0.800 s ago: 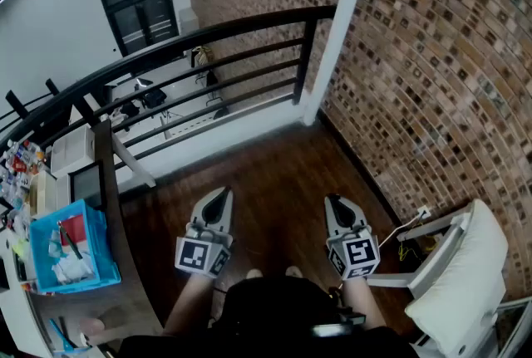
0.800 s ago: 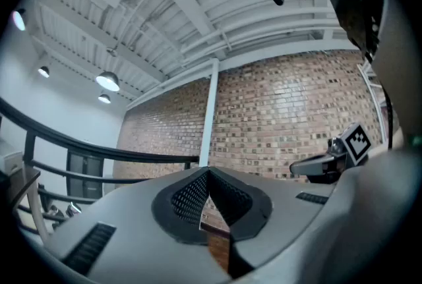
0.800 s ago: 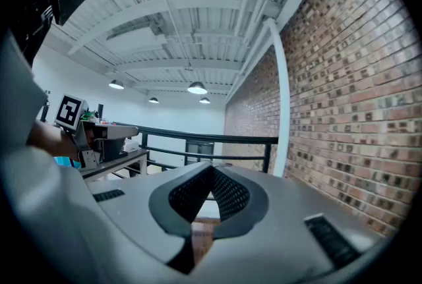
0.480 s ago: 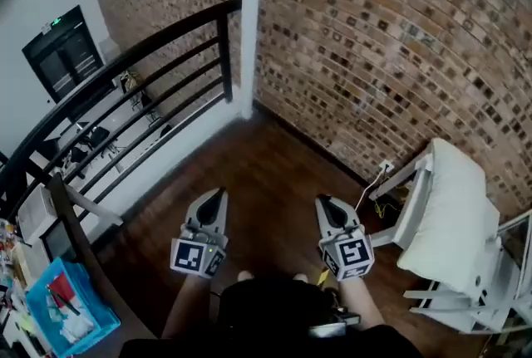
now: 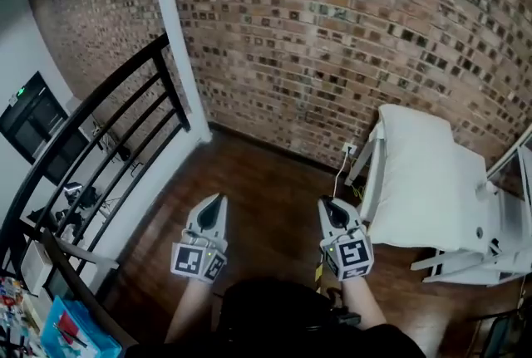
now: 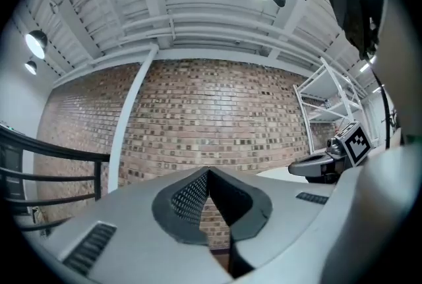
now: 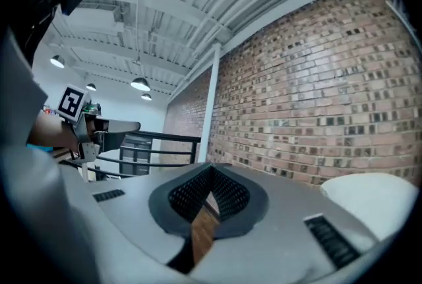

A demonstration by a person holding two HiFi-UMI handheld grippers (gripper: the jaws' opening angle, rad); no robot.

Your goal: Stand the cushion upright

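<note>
White cushion [image 5: 424,178] lies at three o'clock, not yet reached; left gripper [image 5: 216,203] and right gripper [image 5: 327,204], jaws closed and empty, must swing over and open.

No legible text anywhere — only black-and-white square marker patterns [image 5: 198,258] on the left claw [image 5: 219,198] and right claw [image 5: 327,203].

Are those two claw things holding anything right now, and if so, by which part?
Nothing is held. The left gripper and right gripper are both shut and empty; the cushion lies apart.
</note>
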